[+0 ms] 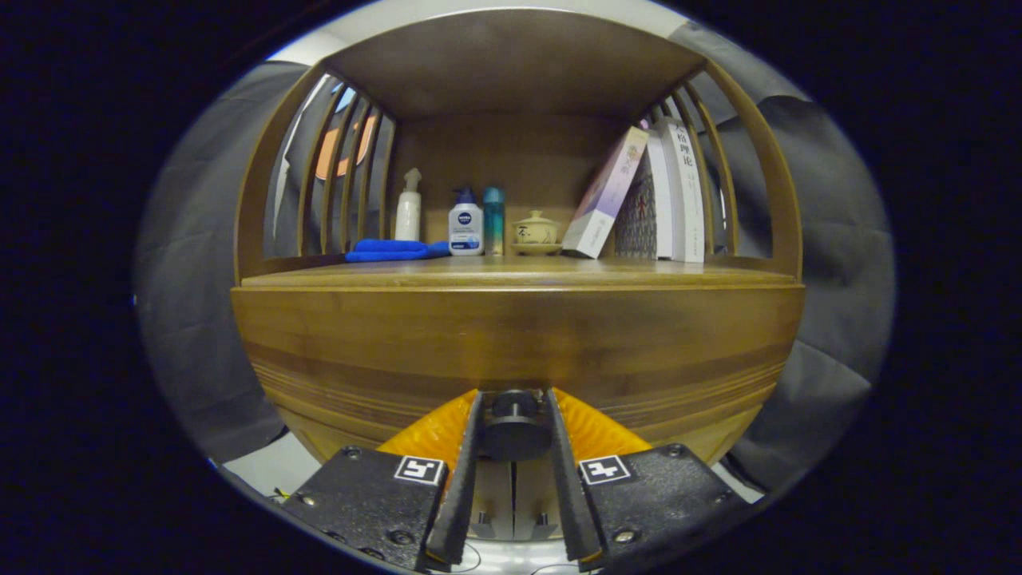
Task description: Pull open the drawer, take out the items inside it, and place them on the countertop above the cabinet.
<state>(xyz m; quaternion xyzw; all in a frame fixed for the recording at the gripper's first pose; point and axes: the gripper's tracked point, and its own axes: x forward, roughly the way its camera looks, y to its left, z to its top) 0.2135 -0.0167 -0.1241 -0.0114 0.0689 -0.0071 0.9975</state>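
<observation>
- While the gripper [513, 427] sits low against the wooden drawer front [511, 335], its two fingers [467, 447] flank a dark round knob [511, 427] and look pressed to its sides; I judge the claw clamped on it, ready for the pull.
- Held this way, square to the panel with the knob between the fingers, a straight backward draw would slide the drawer out without twisting.
- Whatever lies inside the drawer is hidden, since the front looks flush with the cabinet; the drawer seems not yet opened.
- Directly above, at twelve o'clock from the fingers, runs the broad brown wooden countertop [519, 275], where the items must end up.
- Along its back wall stands a row: a white spray bottle [408, 208] at about eleven o'clock, a folded blue cloth [391, 251] just in front of it, a white pump bottle with a blue cap [465, 224], a slim teal canister [493, 221], and a small pale lidded ceramic cup [534, 230] on a saucer.
- Toward one o'clock, several upright books [679, 192] stand against the slatted side, a pale one [607, 192] leaning on them.
- Open room lies across the front strip of the countertop, between its front edge and that row; I judge that the safest landing zone.
- Slatted rails close both sides, so approach must come from the front.
</observation>
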